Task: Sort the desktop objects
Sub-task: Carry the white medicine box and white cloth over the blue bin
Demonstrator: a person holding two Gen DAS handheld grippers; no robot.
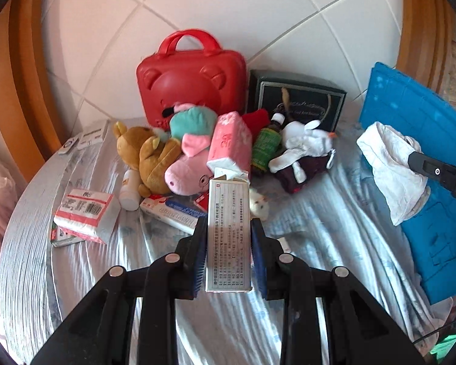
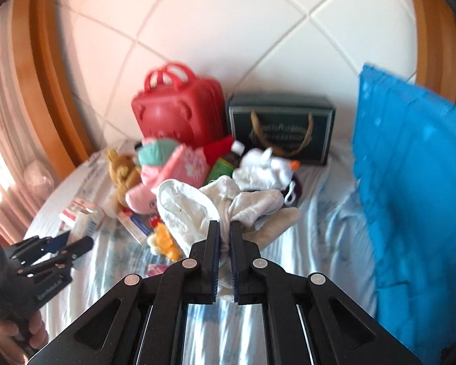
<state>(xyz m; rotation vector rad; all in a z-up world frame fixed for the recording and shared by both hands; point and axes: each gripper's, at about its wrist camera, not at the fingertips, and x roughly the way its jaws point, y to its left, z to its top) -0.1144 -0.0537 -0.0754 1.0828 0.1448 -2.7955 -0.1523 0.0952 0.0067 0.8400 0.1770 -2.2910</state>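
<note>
Sorting is mid-carry: left gripper clamps a printed medicine box, right gripper pinches a white cloth, both lifted above the cluttered desk. Next, each load needs its proper pile.

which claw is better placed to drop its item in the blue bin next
Right, probably. The right claw, shut on the white cloth, hangs beside the blue bin. The left claw, holding the medicine box, sits over the middle of the table, farther from the bin.
</note>
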